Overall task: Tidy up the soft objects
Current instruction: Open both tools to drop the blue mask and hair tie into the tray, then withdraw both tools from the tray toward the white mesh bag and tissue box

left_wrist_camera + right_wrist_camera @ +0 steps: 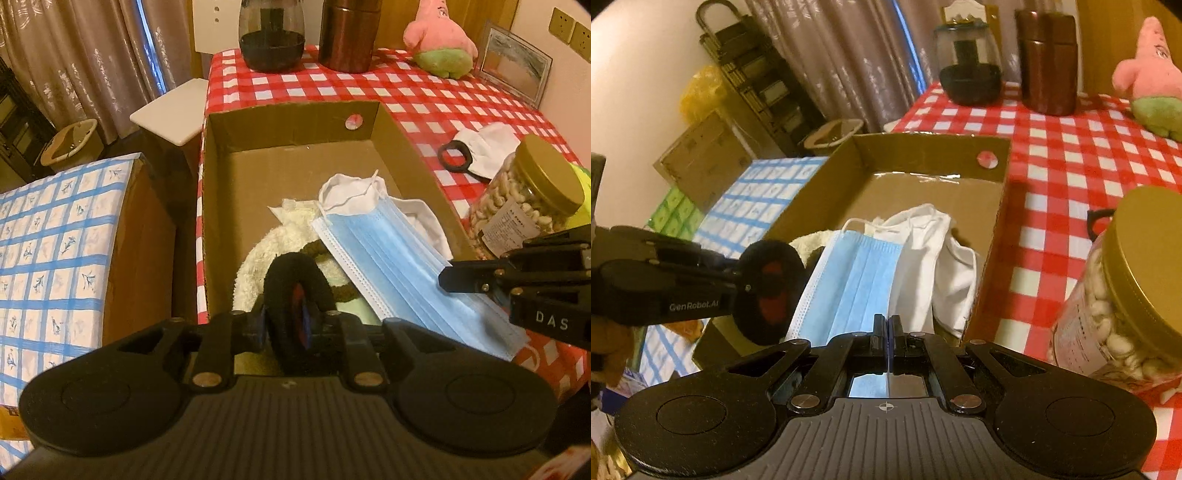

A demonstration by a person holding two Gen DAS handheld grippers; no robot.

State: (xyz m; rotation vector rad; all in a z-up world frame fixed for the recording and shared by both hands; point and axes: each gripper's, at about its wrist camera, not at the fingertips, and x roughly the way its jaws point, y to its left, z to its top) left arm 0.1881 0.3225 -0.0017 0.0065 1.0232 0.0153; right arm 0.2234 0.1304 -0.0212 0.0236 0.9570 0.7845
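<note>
A black fuzzy scrunchie (295, 291) (768, 288) stands between the fingers of my left gripper (284, 319) (743, 286), which is shut on it over the near end of the open cardboard box (295, 122) (923, 151). My right gripper (888, 323) (447, 277) is shut on the near edge of a blue face mask (388, 266) (857, 284); the mask slants over the box's right wall. Inside the box lie a white mask (351, 195) (923, 251) and a cream fluffy cloth (255, 266), partly covered.
On the red checked tablecloth (406, 92) lie another white mask with a black ring (484, 147), a gold-lidded nut jar (532, 199) (1126, 288), a pink plush (439, 40), a dark glass jar (271, 37), a brown canister (347, 33) and a picture frame (517, 70).
</note>
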